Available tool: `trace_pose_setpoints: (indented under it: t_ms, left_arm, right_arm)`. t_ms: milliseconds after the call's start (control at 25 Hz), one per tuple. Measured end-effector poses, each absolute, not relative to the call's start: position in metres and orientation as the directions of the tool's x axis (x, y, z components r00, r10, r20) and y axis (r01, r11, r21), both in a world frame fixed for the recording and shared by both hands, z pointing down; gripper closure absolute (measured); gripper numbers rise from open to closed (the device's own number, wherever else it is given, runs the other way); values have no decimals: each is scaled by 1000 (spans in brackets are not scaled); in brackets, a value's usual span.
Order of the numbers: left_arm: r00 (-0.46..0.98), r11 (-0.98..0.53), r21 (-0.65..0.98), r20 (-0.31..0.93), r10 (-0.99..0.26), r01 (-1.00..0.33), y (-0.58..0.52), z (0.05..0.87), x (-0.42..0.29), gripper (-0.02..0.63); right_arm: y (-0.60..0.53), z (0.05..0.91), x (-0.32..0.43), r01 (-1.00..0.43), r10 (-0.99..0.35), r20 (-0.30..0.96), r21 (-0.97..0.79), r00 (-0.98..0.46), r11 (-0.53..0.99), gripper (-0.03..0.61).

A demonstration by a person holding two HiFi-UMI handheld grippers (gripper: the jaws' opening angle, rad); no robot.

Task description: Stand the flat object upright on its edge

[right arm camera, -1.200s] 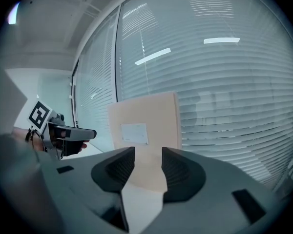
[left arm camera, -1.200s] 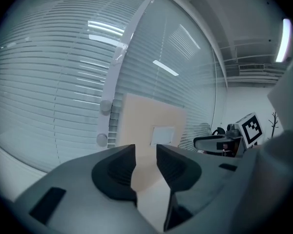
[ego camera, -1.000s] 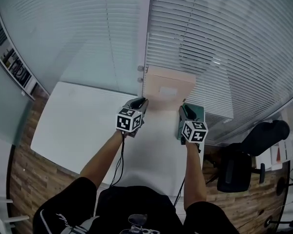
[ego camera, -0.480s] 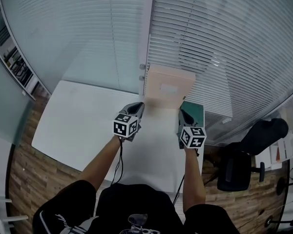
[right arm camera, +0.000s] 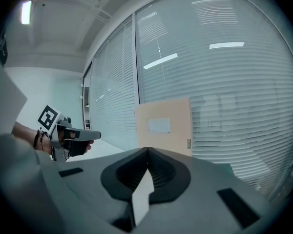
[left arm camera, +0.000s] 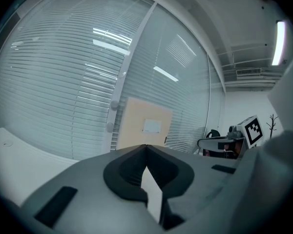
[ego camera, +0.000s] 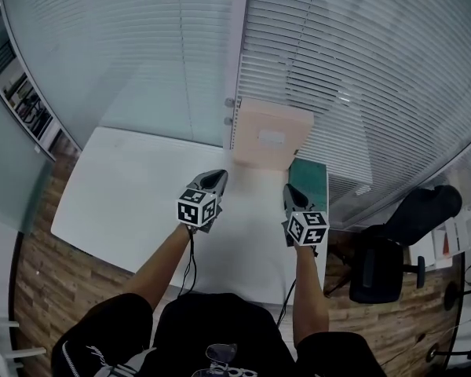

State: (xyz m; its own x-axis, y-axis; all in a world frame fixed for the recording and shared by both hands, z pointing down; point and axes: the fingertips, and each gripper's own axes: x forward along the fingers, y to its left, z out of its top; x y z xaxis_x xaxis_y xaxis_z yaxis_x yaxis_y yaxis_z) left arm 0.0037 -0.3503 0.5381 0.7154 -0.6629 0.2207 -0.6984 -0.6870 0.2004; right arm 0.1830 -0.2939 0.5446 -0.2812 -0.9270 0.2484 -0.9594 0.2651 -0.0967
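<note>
Flat beige cardboard panel point(ego camera: 271, 136) upright, far edge of white tabletop point(ego camera: 125, 203).
Gripper views alone show left claw point(left arm camera: 146, 146), right claw point(right arm camera: 147, 150) pinched together, empty.

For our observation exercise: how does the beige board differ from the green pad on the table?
The board is beige; the pad is green. The board stands upright before the blinds; the pad lies flat on the table. The board carries a pale label; the pad shows none. Both are rectangular, at the table's far side.
</note>
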Motion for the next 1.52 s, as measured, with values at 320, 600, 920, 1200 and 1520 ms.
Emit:
trace_pose_setpoints:
  t_ms: [320, 600, 920, 1200, 1520]
  left_arm:
    - [722, -690, 213, 237, -650, -691, -335, 547, -3, 594]
    - [726, -694, 215, 232, -647, -687, -330, 547, -3, 593]
    - [723, -692, 212, 232, -651, -691, -332, 548, -4, 593]
    - [719, -687, 214, 237, -653, -695, -334, 551, -2, 592]
    - [717, -684, 217, 239, -655, -697, -339, 553, -1, 592]
  right_arm:
    - [-278, 552, 175, -955, -918, 265, -100, -295, 278, 557]
    - [-275, 552, 172, -951, -914, 263, -103, -309, 292, 557]
    - [-278, 552, 176, -951, -916, 257, -102, -309, 293, 557]
    - [-282, 555, 176, -947, -910, 263, -104, -320, 303, 557]
    - [-288, 558, 177, -944, -905, 269, -103, -330, 313, 557]
